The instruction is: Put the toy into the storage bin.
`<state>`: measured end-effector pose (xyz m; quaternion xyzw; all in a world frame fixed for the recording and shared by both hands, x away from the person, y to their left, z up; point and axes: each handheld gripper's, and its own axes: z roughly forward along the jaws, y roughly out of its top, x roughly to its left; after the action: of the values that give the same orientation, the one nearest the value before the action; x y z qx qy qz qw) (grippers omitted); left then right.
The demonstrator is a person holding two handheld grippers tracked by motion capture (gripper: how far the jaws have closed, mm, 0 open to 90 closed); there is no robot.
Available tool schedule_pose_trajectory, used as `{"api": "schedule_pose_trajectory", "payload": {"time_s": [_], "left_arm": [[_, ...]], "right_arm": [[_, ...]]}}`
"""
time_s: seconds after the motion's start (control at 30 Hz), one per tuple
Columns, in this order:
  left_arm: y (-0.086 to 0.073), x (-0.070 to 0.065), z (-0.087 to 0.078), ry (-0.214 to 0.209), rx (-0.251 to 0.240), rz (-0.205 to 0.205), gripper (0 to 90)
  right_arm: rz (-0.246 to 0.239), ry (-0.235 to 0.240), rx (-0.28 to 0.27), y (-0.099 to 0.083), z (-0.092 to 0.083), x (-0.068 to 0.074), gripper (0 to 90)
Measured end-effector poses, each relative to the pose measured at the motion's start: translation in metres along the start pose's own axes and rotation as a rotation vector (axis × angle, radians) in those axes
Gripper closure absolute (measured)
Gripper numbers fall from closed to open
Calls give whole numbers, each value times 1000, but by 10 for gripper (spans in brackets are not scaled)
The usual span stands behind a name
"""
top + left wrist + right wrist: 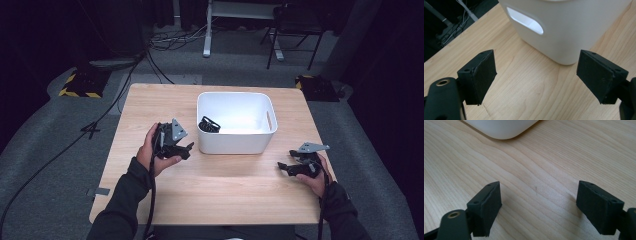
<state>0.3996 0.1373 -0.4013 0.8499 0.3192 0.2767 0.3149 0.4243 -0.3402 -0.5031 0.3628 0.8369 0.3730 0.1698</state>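
Light wood desk (215, 195) sits mid-frame on grey carpet, dark room all around, cables (165, 40) snaking across the floor at the upper left and a black chair (295, 25) at the top right. White bin (235, 122) stands near the desk's centre with a black coiled thing (209, 124) in its left corner. Left hand-held gripper (186, 149) sits just beside the bin's left side, jaws apart and empty. Right hand-held gripper (282, 166) rests lower right, jaws apart too.
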Motion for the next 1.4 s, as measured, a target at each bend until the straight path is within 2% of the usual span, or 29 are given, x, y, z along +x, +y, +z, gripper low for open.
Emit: {"api": "schedule_pose_trajectory", "payload": {"time_s": [0.03, 0.07, 0.17, 0.33, 0.37, 0.4, 0.47, 0.53, 0.63, 0.73, 0.77, 0.8, 0.87, 0.9, 1.0, 1.07, 1.13, 1.33, 1.4], "left_arm": [[-2, -1, 0, 2, 5, 2, 162], [-6, -2, 0, -1, 3, -12, 162], [-9, -2, 0, 0, 18, -2, 162], [-21, -2, 2, 2, 40, -14, 162], [-24, -2, 3, -12, 48, -17, 163], [-26, -1, 2, 0, 50, -10, 163], [-30, -1, 2, -3, 62, -15, 163], [-35, -2, 2, 10, 57, -27, 163], [-45, -4, 3, -5, 65, -43, 164], [-50, -5, 3, 8, 69, -57, 164], [-53, -5, 3, -1, 78, -49, 164], [-58, -6, 3, 0, 81, -69, 164], [-61, -5, 3, 9, 87, -65, 164], [-66, -5, 4, -6, 97, -79, 165], [-72, -5, 4, 2, 98, -93, 166], [-79, -5, 4, -9, 107, -107, 166], [-82, -5, 5, 0, 113, -102, 167], [-96, -4, 3, -7, 119, -133, 166], [-98, -4, 3, -7, 123, -131, 166]], "right_arm": [[0, 0, 0, 0, 0, 0, 202], [0, 0, 0, 0, 0, 0, 202], [0, 0, 0, 0, 0, 0, 202], [0, 0, 0, 0, 0, 0, 202], [0, 0, 0, 0, 0, 0, 202], [0, 0, 0, 0, 0, 0, 202], [0, 0, 0, 0, 0, 0, 202], [0, 0, 0, 0, 0, 0, 202], [0, 0, 0, 0, 0, 0, 202], [0, 0, 0, 0, 0, 0, 202], [0, 0, 0, 0, 0, 0, 202], [0, -1, 0, 0, 0, 0, 202], [0, -1, 0, 0, 0, 0, 202], [1, -1, 0, 0, 0, 0, 202], [1, -1, 0, 0, 0, 0, 202], [1, -1, 0, 0, 0, 0, 202], [1, -1, 0, 0, 0, 0, 202], [1, -2, 0, 0, 0, 0, 202], [1, -2, 0, 0, 0, 0, 202]]}}
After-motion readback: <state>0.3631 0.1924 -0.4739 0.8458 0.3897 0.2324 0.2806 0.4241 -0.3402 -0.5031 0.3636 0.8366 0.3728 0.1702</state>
